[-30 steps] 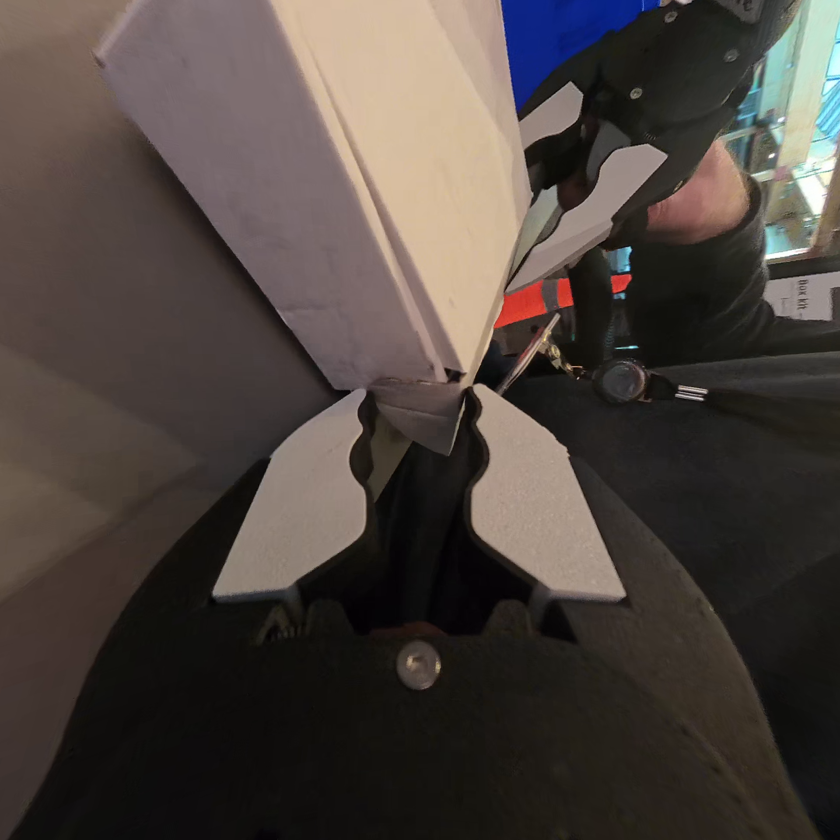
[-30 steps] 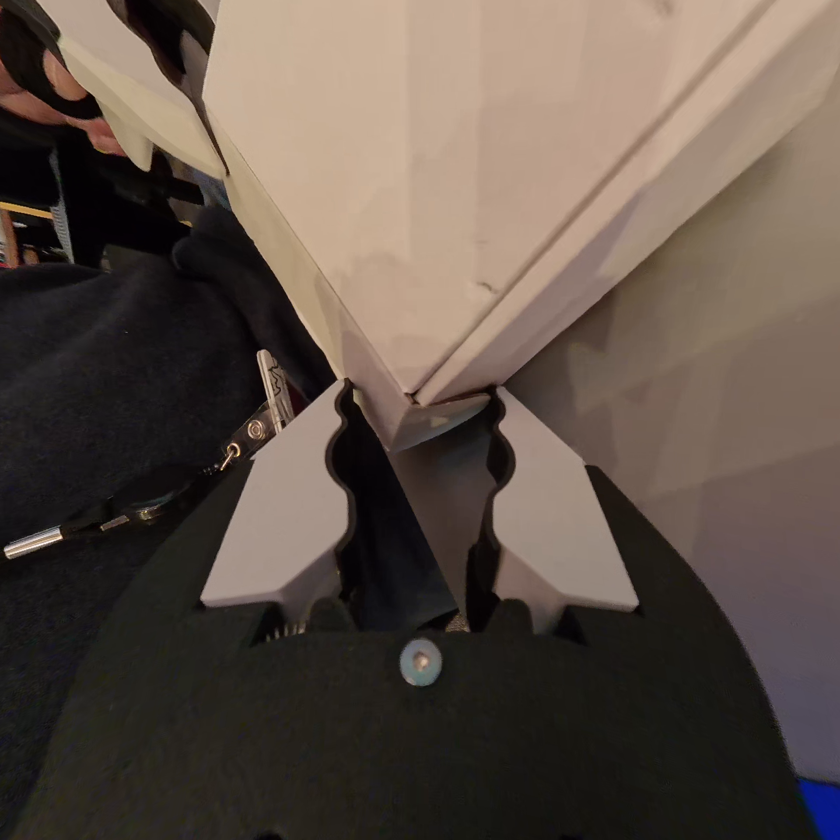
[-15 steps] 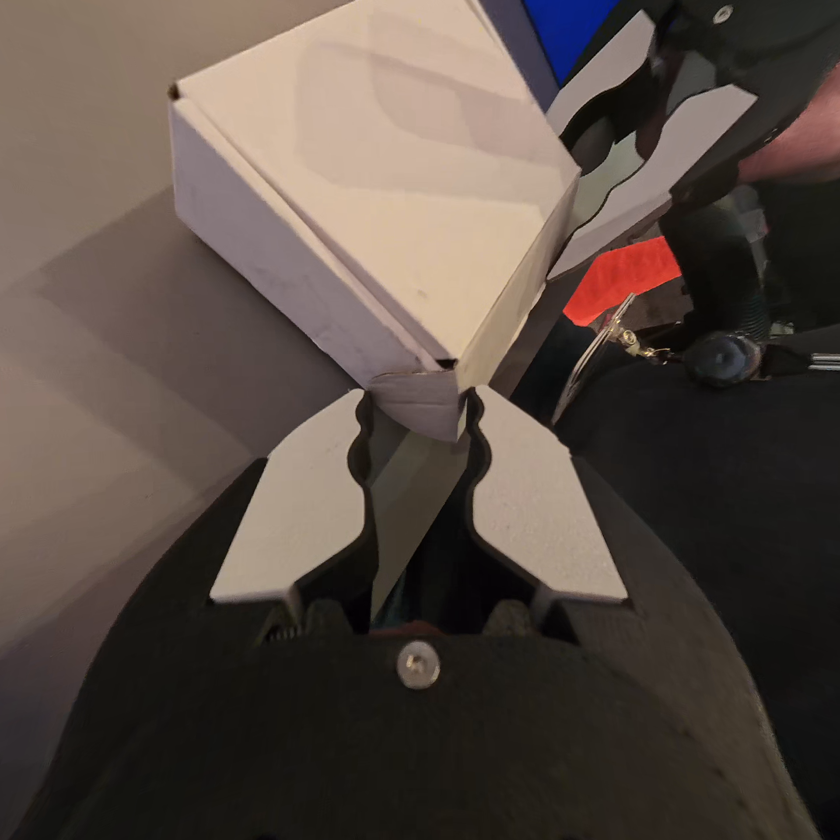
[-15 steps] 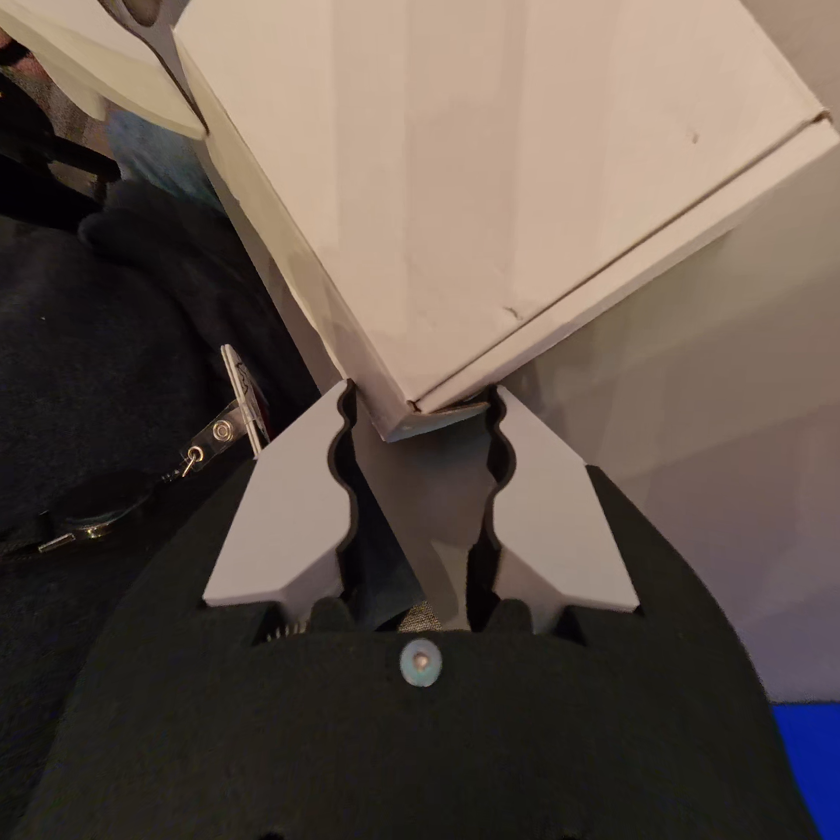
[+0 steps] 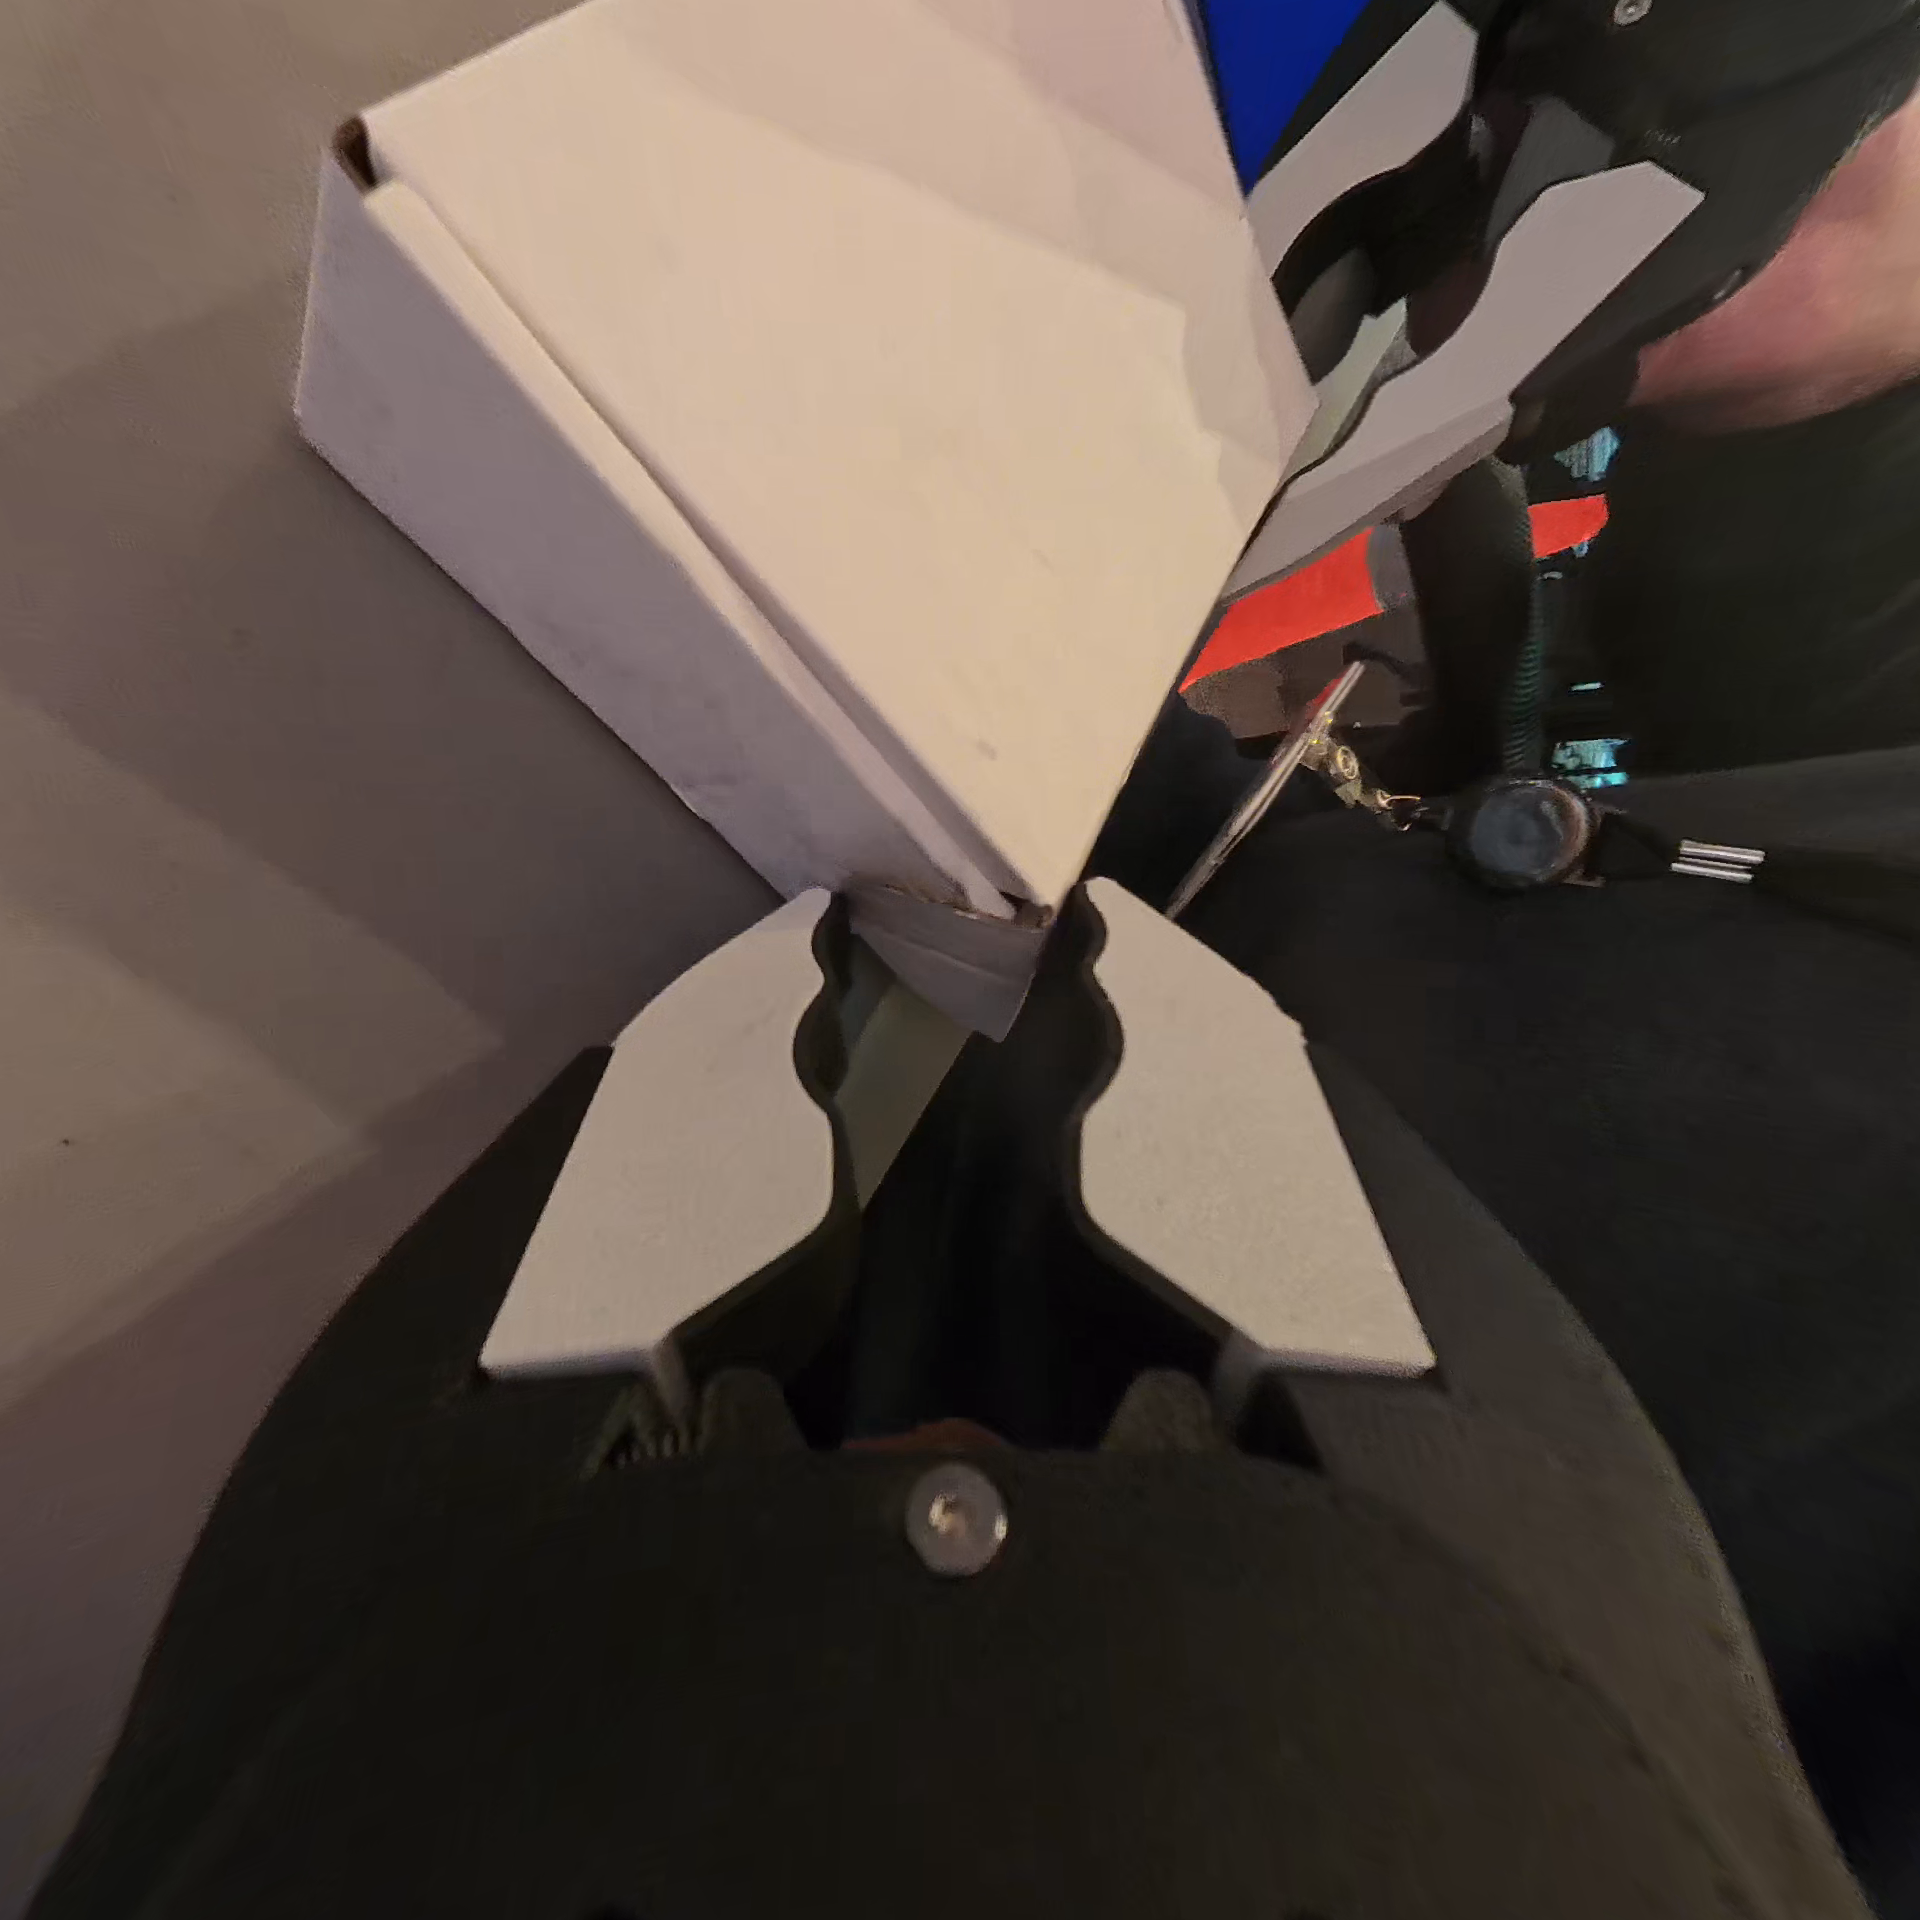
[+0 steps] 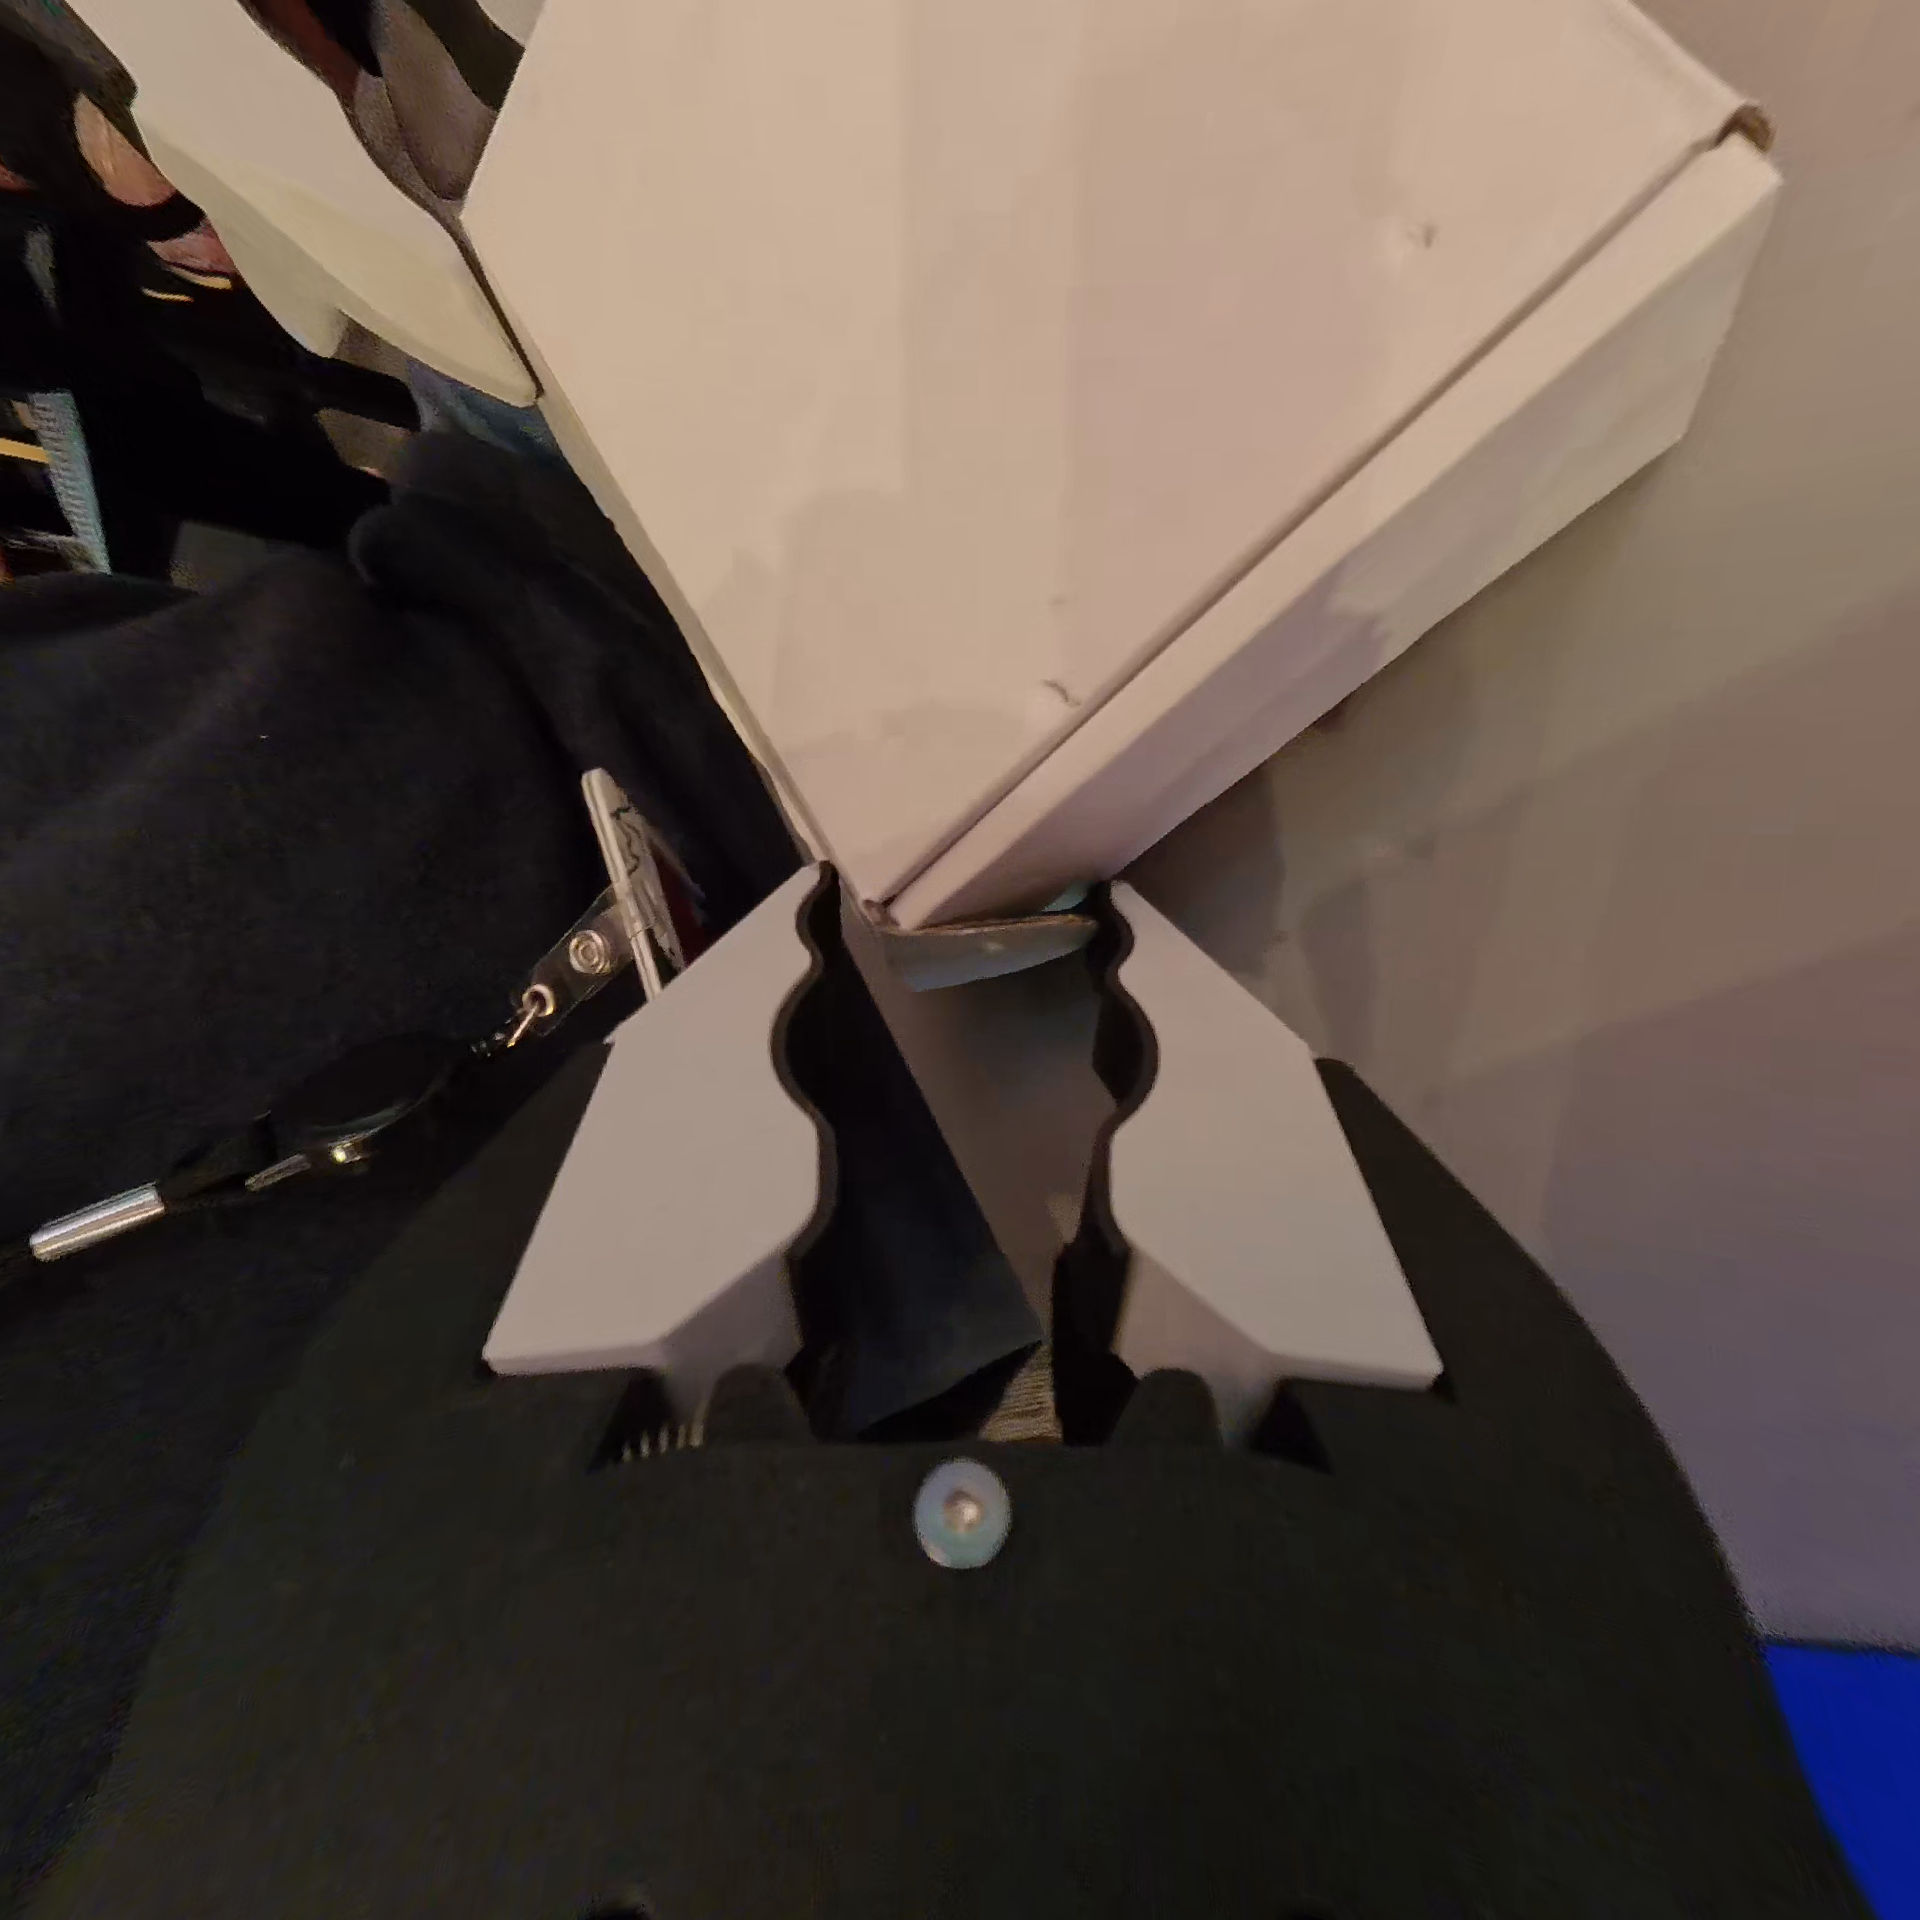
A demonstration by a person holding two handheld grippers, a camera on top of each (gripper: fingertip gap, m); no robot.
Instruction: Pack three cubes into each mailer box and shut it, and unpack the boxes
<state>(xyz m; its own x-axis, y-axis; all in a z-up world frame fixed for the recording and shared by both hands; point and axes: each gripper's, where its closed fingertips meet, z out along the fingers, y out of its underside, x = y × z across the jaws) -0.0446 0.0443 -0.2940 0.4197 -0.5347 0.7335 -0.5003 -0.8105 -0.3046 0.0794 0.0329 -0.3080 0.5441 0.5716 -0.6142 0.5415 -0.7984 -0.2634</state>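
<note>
Clearly both tools have hold of the same white mailer box (image 5: 831, 436), which is shut, its lid flaps folded down and one long seam running along its side. In the left wrist view the left hand-held gripper (image 5: 940, 925) has its two grey fingers (image 5: 707, 1122) closed partway, pinching the near corner of the box, where a small cardboard tab juts down between the tips. The box rises away from that corner at a tilt, its broad face turned up toward the light, with the beige table (image 5: 208, 831) behind and below it. At the box's far right corner the right hand-held gripper (image 5: 1340, 416) clamps the opposite edge, and a bare forearm (image 5: 1787, 322) shows behind its black body. From the right wrist view the same box (image 6: 1039, 416) fills the upper frame, again corner-down into the right hand-held gripper (image 6: 966, 914), whose jaws stand narrowed on a corner and a scrap of flap there. The other tool's pale fingers (image 6: 343, 239) grip the box's upper left corner. Whether the box rests on the table (image 6: 1558, 1039) or hangs clear of it cannot be told. Dark clothing (image 6: 260, 779) lies to the left, with a badge reel and clip (image 6: 582, 956) dangling over it. A blue patch (image 6: 1839, 1756) shows at the lower right edge.
</note>
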